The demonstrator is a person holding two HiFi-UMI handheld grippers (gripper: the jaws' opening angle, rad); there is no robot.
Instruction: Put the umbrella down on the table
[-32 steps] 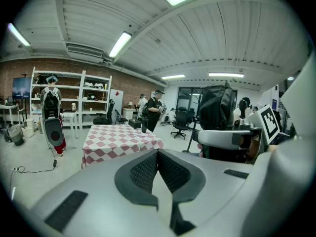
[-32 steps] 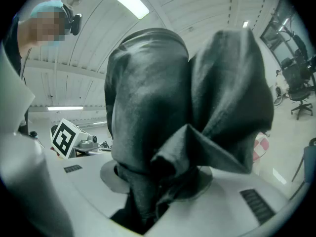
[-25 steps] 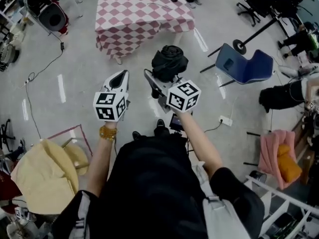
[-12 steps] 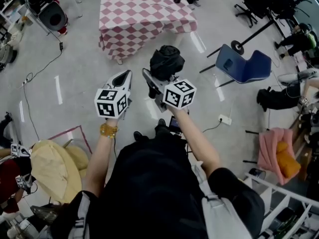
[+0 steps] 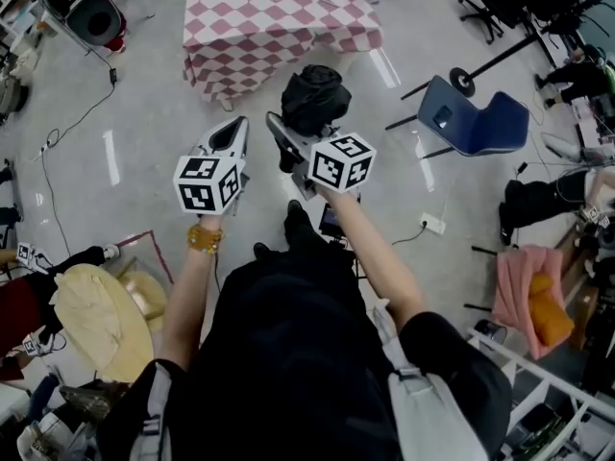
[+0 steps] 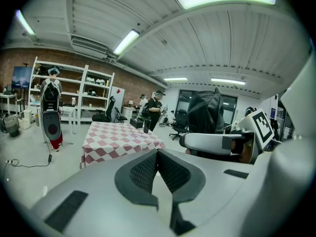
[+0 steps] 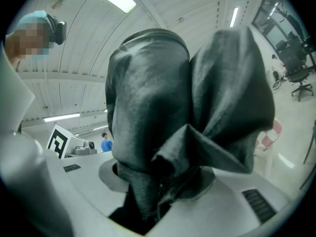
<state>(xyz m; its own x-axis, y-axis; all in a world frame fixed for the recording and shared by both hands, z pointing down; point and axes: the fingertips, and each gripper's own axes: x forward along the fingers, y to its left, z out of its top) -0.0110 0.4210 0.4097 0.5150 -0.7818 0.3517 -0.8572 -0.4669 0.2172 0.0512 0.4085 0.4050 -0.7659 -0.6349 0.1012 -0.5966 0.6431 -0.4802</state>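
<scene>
Now, the right tool [image 5: 286, 144] is clamped on the umbrella [image 5: 314, 99], i.e. the black folded fabric is bunched btw. its two jaws. In the right gripper view the umbrella [image 7: 187, 107] fills almost the whole picture above the right tool [image 7: 158, 191]. The umbrella is held in the air over the grey floor [image 5: 144, 133], just before the near edge of the worktop [image 5: 269, 17] and not touching it. The worktop carries a pink & white checked cloth. The left tool [image 5: 231, 131] hangs beside the right one, a bit apart. In the left gripper view the left tool [image 6: 157, 157] has its jaws pressed together w/ nothing between them. A blue chair [image 5: 471, 118] stands on the floor to the right of the umbrella. Beyond the worktop [image 6: 118, 137] a person [image 6: 156, 110] stands.
</scene>
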